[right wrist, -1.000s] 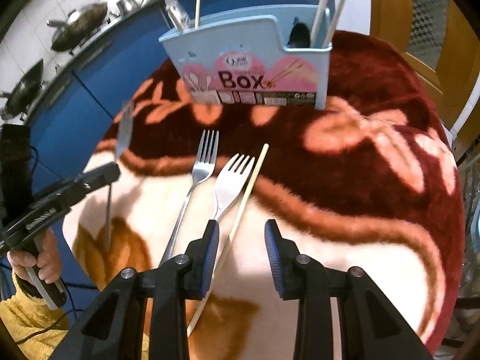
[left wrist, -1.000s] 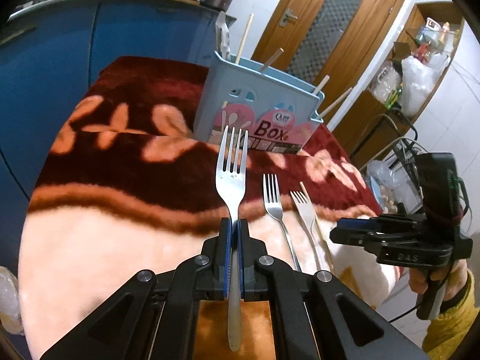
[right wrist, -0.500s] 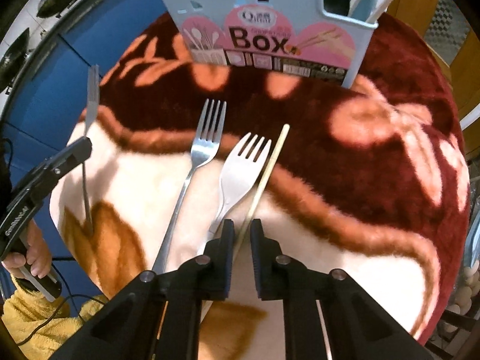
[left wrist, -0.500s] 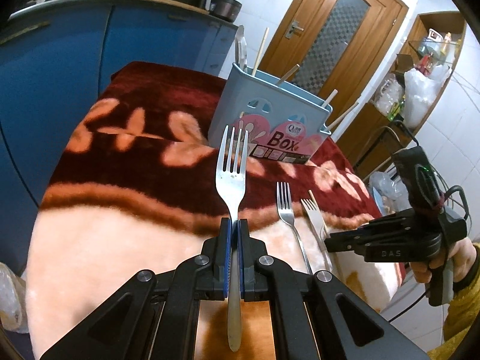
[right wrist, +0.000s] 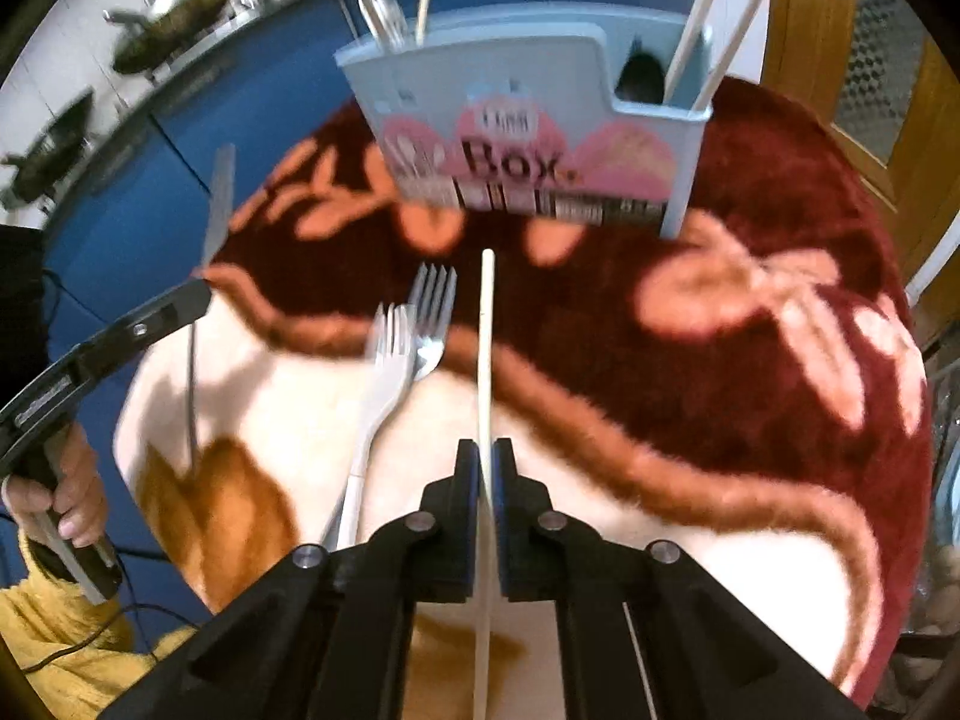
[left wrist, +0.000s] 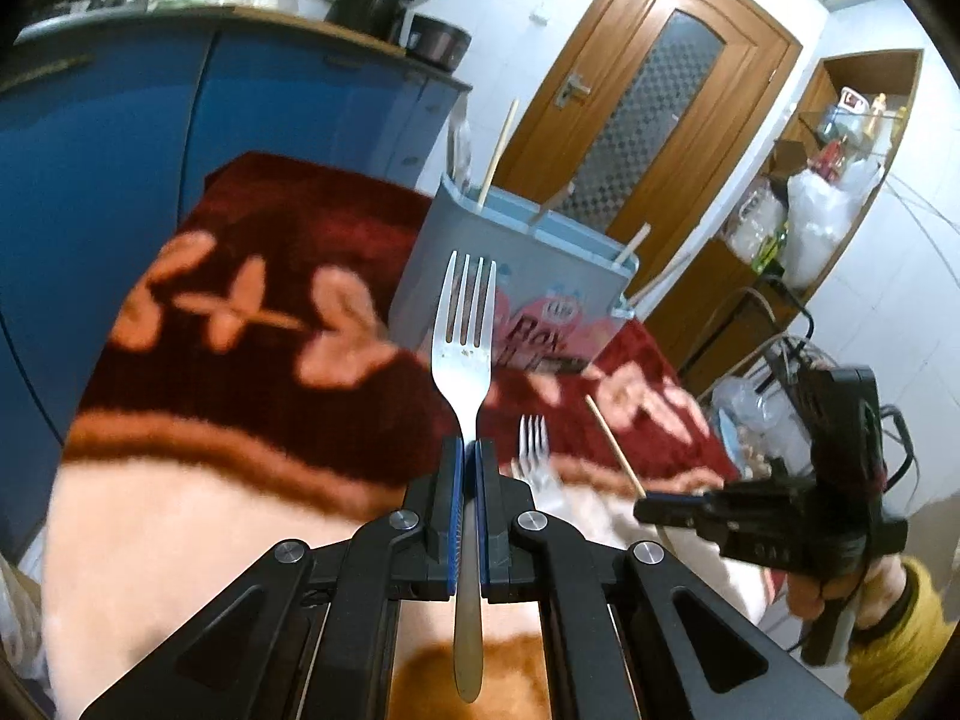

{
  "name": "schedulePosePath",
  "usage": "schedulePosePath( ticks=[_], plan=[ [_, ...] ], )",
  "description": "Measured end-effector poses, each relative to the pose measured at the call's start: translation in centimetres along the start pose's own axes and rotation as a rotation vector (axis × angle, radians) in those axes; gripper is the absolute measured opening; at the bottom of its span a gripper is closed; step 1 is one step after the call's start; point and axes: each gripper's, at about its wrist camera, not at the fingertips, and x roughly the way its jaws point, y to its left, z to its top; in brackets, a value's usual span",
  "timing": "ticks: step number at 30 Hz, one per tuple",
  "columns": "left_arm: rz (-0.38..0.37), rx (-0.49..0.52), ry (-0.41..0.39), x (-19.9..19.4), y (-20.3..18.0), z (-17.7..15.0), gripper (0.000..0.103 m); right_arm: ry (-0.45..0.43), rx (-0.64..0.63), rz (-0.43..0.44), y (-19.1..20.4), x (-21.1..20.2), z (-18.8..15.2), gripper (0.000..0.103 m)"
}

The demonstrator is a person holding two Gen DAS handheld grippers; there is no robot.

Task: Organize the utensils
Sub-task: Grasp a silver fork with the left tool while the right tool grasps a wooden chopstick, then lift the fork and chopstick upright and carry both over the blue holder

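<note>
The left claw (left wrist: pixel 468 456) is clamped tight on the handle of a steel fork (left wrist: pixel 465 324), tines pointing up and away at mid-frame, handle end sticking out behind the pads. The right claw (right wrist: pixel 486 462) is pinched shut on a pale chopstick (right wrist: pixel 486 354), which runs straight up the centre of the right wrist view, its tip just short of the holder.

Beyond both claws stands the light-blue utensil box (right wrist: pixel 528 138), at upper centre of the right view, with sticks and a spoon already standing in its compartments. Two more forks (right wrist: pixel 408 348) lie overlapping on the blanket-covered surface (right wrist: pixel 750 360), just left of the chopstick.

To do this step well, I would lift each piece clear above the box rim before tipping it down, since the rim is tall and the box looks light enough to tip or slide on the soft blanket. The chopstick likely belongs in the right-hand pocket with the other sticks; the fork in a wider section. Feed one at a time so the claws do not collide, and let go only once the end is well inside.
</note>
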Motion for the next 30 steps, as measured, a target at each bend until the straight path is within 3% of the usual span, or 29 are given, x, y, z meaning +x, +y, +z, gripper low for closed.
schedulePosePath(
  ticks=[7, 14, 22, 30],
  plan=[
    [0.009, 0.022, -0.086, -0.4, -1.5, 2.8, 0.004, -0.206, 0.024, 0.047, -0.5, -3.2, 0.3, 0.006],
    [0.032, 0.055, -0.149, 0.0, -2.7, 6.2, 0.004, -0.375, 0.066, 0.146, -1.5, -5.2, 1.1, 0.006],
    [0.049, 0.062, -0.231, 1.0, -3.3, 10.0, 0.004, -0.488, 0.097, 0.155, -2.9, -6.3, 1.4, 0.006],
    [0.087, 0.1, -0.372, 1.7, -4.9, 13.4, 0.004, -0.539, 0.122, 0.16, -4.1, -6.5, 2.2, 0.006]
  ],
)
